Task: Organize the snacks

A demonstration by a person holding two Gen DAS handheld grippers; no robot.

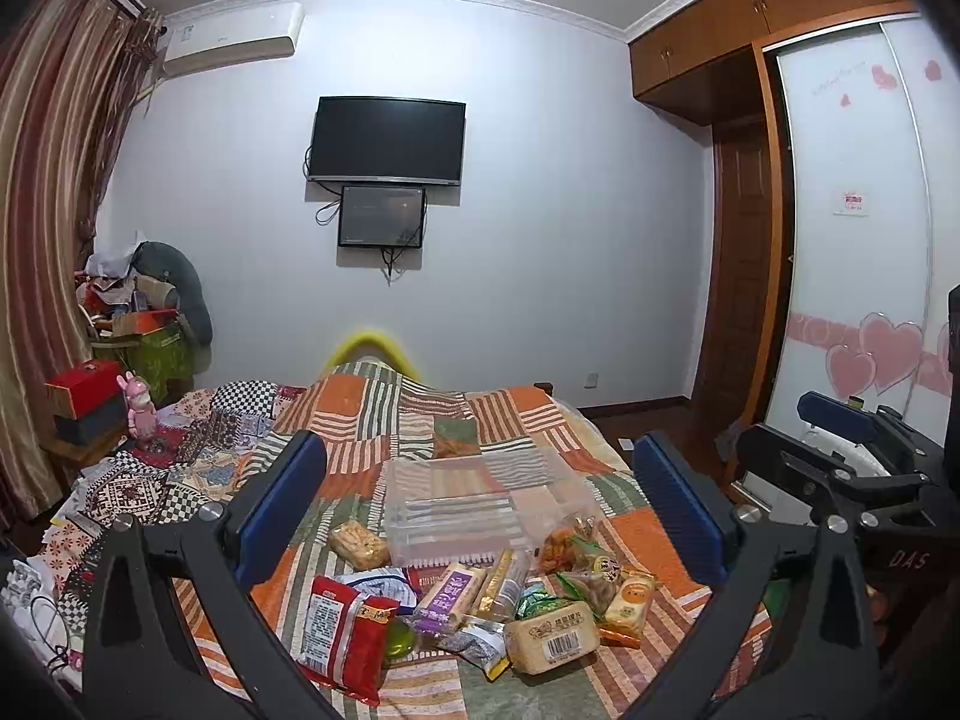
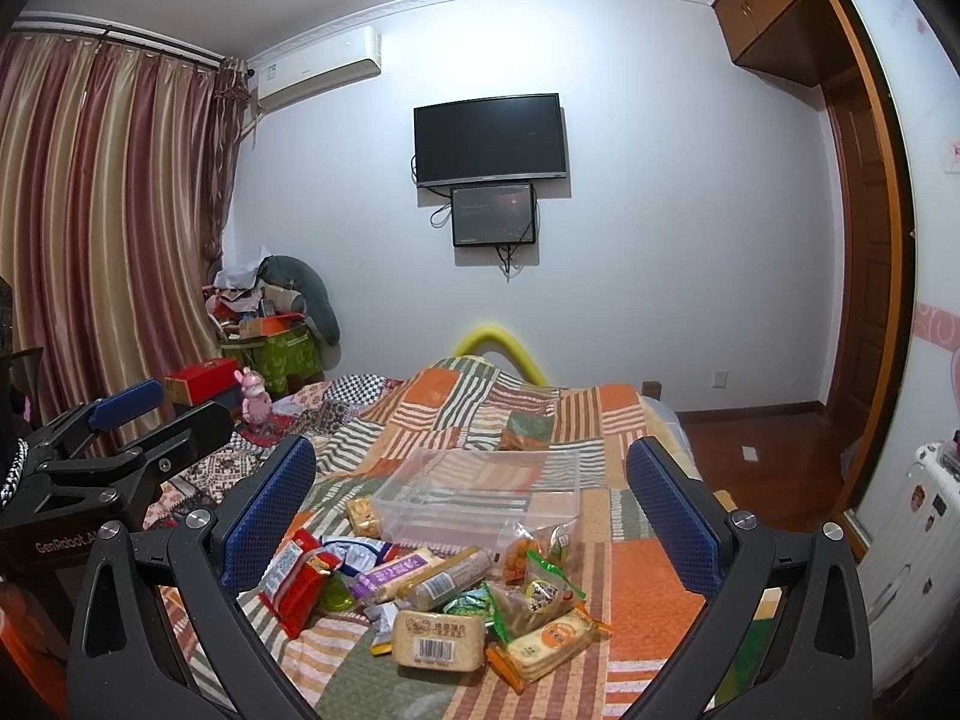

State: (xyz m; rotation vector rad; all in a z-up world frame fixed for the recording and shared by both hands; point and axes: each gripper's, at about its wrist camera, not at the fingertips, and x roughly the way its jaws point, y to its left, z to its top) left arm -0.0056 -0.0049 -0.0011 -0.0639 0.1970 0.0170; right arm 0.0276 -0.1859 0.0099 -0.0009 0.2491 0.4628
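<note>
Looking along our left gripper (image 1: 480, 510), we find its blue fingers spread wide with nothing between them; our right gripper (image 2: 471, 516) is just as wide and just as empty. Framed between both pairs of fingers, a clear plastic bin (image 1: 480, 516) sits on the patchwork bedspread (image 1: 372, 414), and we see no snacks inside it. The snack pile (image 1: 480, 606) lies on the bedspread just short of the bin, nearer our fingertips: a red packet (image 1: 345, 630) toward the left finger, a barcoded cracker pack (image 1: 552, 639) at the front, an orange-labelled pack (image 2: 549, 642) toward the right finger.
</note>
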